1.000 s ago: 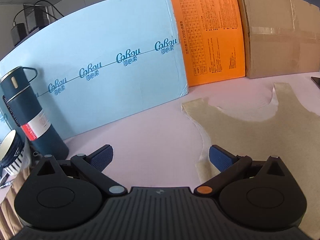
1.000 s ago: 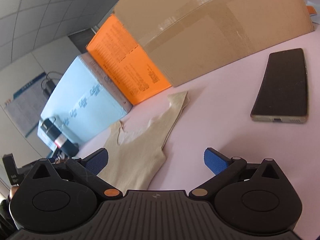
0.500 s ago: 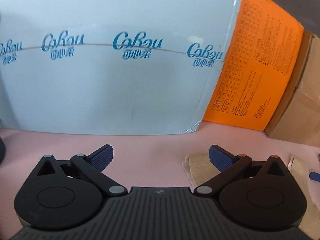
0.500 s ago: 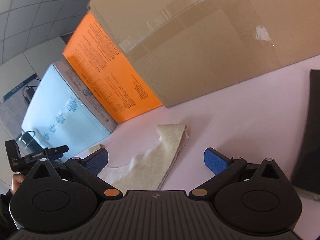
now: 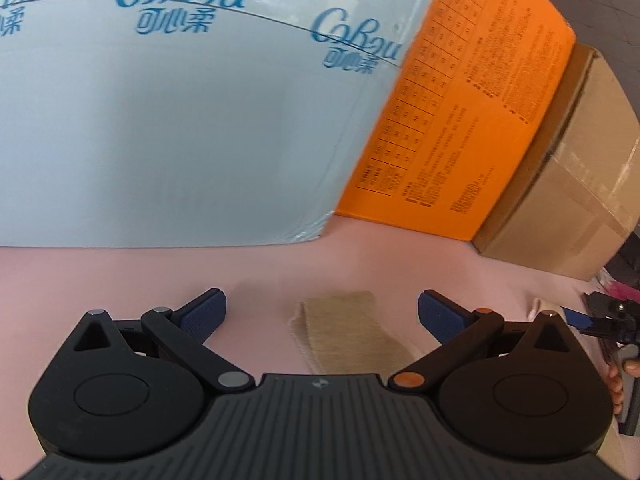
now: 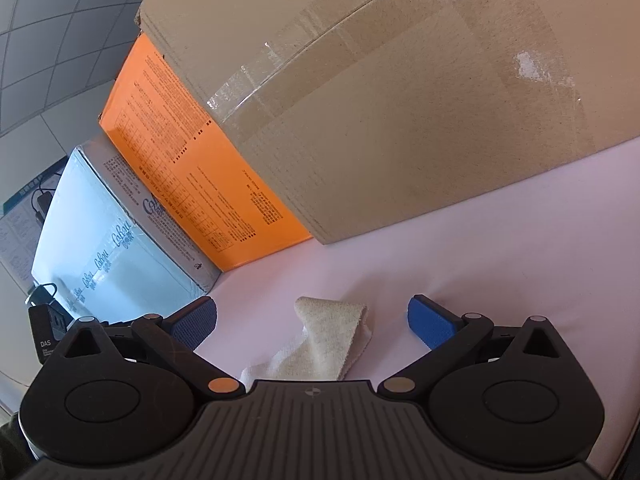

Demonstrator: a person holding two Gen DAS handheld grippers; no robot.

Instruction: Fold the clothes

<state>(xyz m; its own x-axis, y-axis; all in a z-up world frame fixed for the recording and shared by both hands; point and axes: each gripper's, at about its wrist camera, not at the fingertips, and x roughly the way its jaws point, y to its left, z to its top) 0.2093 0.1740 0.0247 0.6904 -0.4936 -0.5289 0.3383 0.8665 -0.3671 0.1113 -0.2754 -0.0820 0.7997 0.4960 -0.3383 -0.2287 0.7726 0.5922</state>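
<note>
Two grippers, both spread wide w/ nothing in them. The left gripper [image 5: 322, 314] sits low over the pink tabletop [image 5: 120, 276]. A strap [image 5: 340, 330] of the tan top lies flat on the tabletop between its blue pads [image 5: 206, 312], not touching either one. Just past it stands a light blue box [image 5: 180, 120] w/ blue letters, then an orange box [image 5: 460, 120] next to it, then a brown box [image 5: 580, 184] on the right. At the far right edge you can see the other gripper's blue tip and some of a hand [image 5: 616, 384].

The right gripper [image 6: 312, 320] is also low over the tabletop [image 6: 500, 248]. The other strap [image 6: 328, 332] lies between its pads [image 6: 432, 322], a bit bunched up and lifted at one side, touching neither. Behind it is the brown box [image 6: 400, 100] w/ shiny tape, close by. The orange box [image 6: 192, 168] & blue box [image 6: 112, 248] run off to the left.
</note>
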